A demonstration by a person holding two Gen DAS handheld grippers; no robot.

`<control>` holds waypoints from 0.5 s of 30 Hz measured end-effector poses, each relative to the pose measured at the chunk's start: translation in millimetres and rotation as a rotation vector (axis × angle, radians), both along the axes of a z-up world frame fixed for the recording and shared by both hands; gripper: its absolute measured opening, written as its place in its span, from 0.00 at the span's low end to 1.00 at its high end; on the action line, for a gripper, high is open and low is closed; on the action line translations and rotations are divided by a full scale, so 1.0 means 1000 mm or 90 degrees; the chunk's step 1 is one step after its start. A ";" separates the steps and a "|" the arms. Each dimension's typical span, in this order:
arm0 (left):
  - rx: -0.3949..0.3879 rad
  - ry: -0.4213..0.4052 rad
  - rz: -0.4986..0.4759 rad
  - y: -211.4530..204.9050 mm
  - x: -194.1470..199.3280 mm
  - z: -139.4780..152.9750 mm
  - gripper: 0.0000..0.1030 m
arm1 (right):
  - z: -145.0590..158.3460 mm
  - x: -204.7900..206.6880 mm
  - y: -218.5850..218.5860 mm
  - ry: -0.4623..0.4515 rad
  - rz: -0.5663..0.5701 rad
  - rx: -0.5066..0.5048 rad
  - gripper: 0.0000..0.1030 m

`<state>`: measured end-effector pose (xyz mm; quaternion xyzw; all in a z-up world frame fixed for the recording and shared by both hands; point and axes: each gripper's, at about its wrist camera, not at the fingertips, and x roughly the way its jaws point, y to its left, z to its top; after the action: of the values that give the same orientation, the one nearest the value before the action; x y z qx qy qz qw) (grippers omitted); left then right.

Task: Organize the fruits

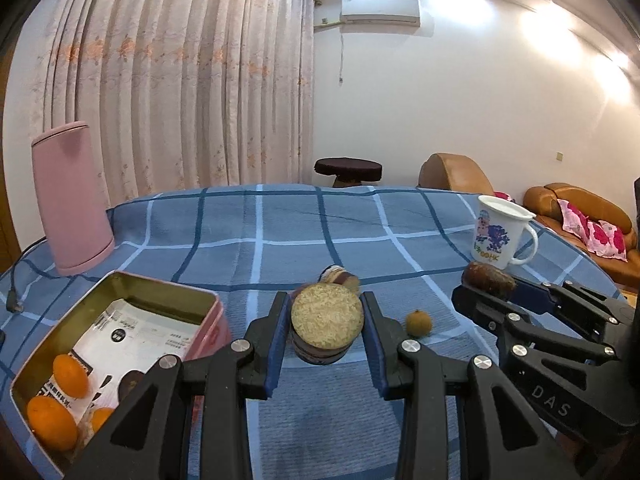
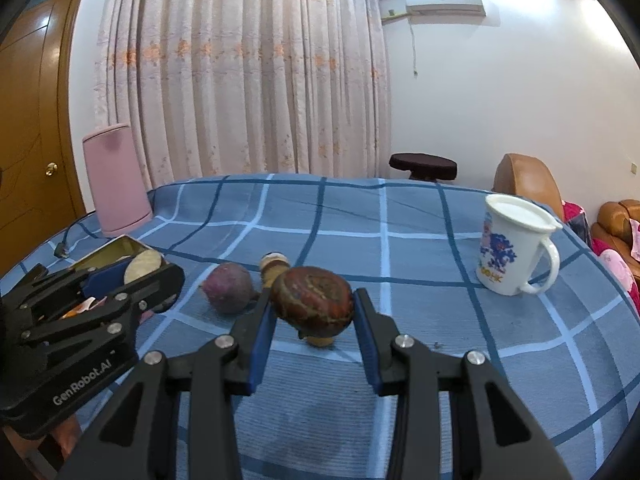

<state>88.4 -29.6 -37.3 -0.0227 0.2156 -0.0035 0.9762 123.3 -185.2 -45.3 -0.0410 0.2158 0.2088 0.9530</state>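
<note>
The left tongs (image 1: 326, 334) hold a flat-cut brown fruit (image 1: 327, 317) above the bench (image 1: 280, 232), beside the pink tin (image 1: 60, 344) at its left edge. The right tongs (image 2: 314, 316) clamp a dark round fruit (image 2: 313, 300) – being smooth, it may slip out and roll across the bench.

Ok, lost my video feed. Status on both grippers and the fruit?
Left gripper shut on cut fruit, lifted. Right gripper shut on dark brown fruit. Tin at left holds oranges. Small fruit loose on cloth; path clear.
</note>
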 end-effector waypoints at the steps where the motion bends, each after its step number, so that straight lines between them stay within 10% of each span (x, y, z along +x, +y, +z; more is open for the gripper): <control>1: -0.002 -0.001 0.002 0.002 -0.001 0.000 0.36 | 0.000 -0.001 0.002 -0.003 0.002 0.000 0.40; 15: -0.008 0.003 0.029 0.030 -0.017 0.007 0.36 | 0.003 -0.007 0.033 -0.006 0.044 0.002 0.40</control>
<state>71.8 0.5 -30.1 -0.0335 0.2174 0.0172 0.9753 116.5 -152.5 -42.1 -0.0477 0.2094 0.2419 0.9462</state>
